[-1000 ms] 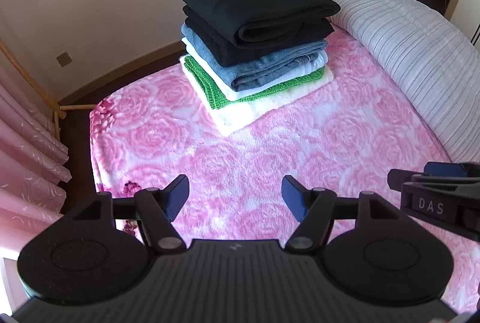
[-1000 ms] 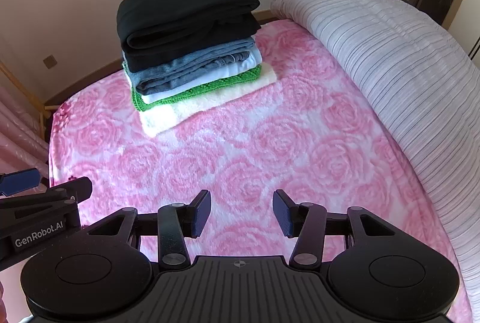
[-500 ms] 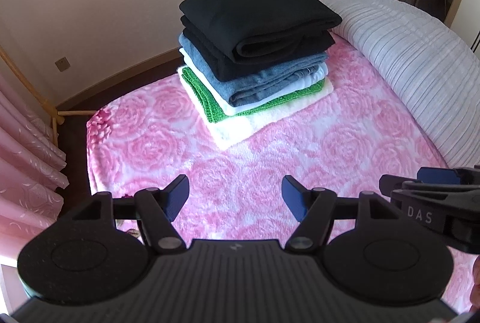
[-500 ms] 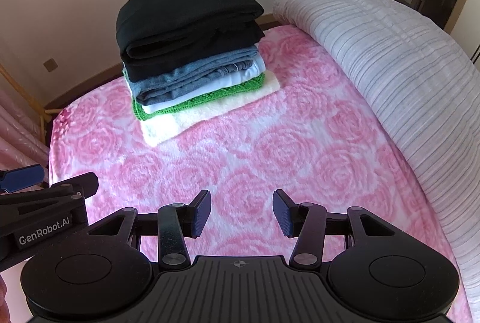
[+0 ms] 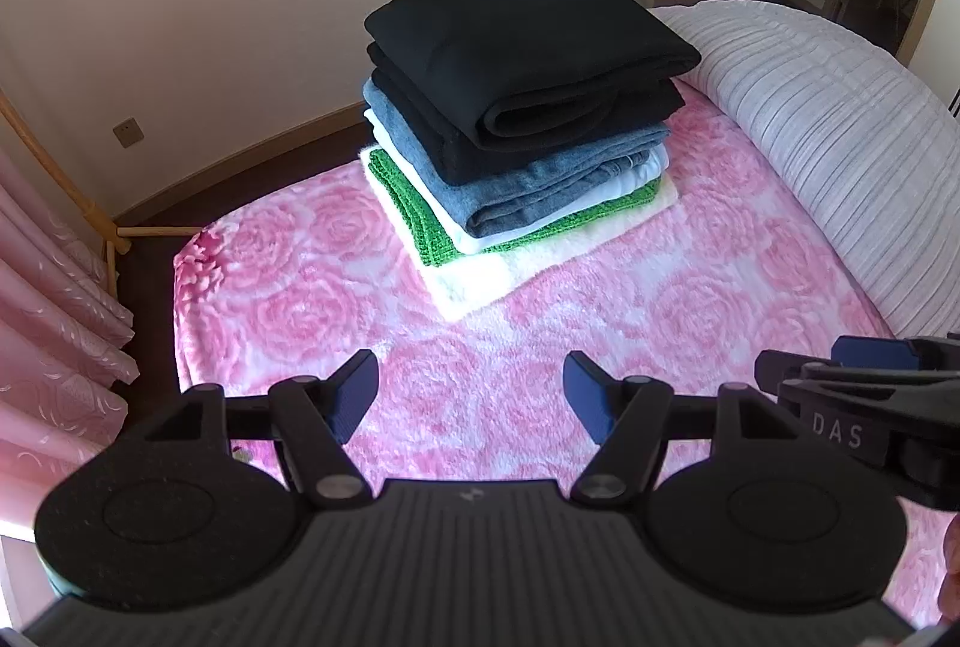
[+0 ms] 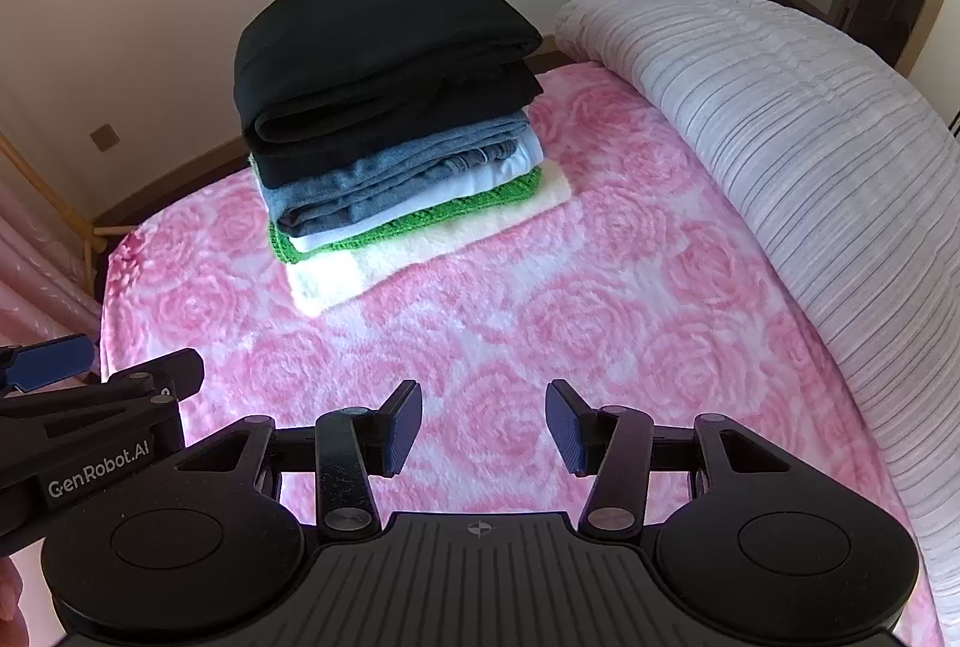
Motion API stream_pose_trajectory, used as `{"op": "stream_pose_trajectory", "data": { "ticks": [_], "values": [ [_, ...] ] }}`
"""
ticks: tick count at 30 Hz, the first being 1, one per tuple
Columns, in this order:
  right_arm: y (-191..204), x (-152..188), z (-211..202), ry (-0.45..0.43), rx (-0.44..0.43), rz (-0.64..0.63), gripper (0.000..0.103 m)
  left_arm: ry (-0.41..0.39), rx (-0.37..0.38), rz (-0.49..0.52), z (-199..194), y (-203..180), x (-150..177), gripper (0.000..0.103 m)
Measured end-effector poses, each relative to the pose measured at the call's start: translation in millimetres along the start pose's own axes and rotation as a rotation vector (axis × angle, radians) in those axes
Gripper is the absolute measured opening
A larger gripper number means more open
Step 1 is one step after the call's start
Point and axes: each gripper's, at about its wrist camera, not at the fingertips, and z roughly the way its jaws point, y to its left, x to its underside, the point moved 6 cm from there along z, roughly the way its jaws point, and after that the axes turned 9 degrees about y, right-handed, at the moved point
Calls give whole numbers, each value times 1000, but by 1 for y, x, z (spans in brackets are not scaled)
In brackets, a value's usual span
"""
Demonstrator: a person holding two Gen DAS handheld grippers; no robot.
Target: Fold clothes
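Note:
A stack of folded clothes (image 5: 528,131) (image 6: 390,107) sits at the far end of a bed with a pink rose blanket (image 5: 540,365) (image 6: 540,317). From the top it holds a black garment (image 5: 516,47), a blue-grey one, a white one, a green knit (image 5: 420,221) and a cream towel (image 5: 480,281). My left gripper (image 5: 474,398) hovers open over bare blanket, short of the stack, with nothing between its fingers. My right gripper (image 6: 485,431) is open too, also above bare blanket. Each gripper shows at the edge of the other's view.
A rolled pale striped quilt (image 5: 840,137) (image 6: 810,167) lies along the bed's right side. Pink curtains (image 5: 54,347) and a bamboo rail hang at the left. Dark floor and a cream wall with a socket (image 5: 128,132) lie beyond the bed's far end.
Both views have drawn back slightly along the bed: the stack sits lower and a little farther in frame. Both grippers stay open and empty.

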Motion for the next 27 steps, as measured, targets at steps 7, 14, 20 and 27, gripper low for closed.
{"op": "stream_pose_trajectory", "data": {
  "ticks": [7,14,20,27],
  "values": [
    [0,-9,5,-3,-5,0,50,-3,-2,2,5,0,-7,65],
    [0,-18,10,-4,-6,1,50,-9,-21,19,13,0,-16,65],
    [1,-25,14,-3,-8,3,50,-11,-26,20,18,1,-22,65],
    [6,-31,16,-5,-10,-2,50,-9,-31,16,21,6,-28,65]
  ]
}}
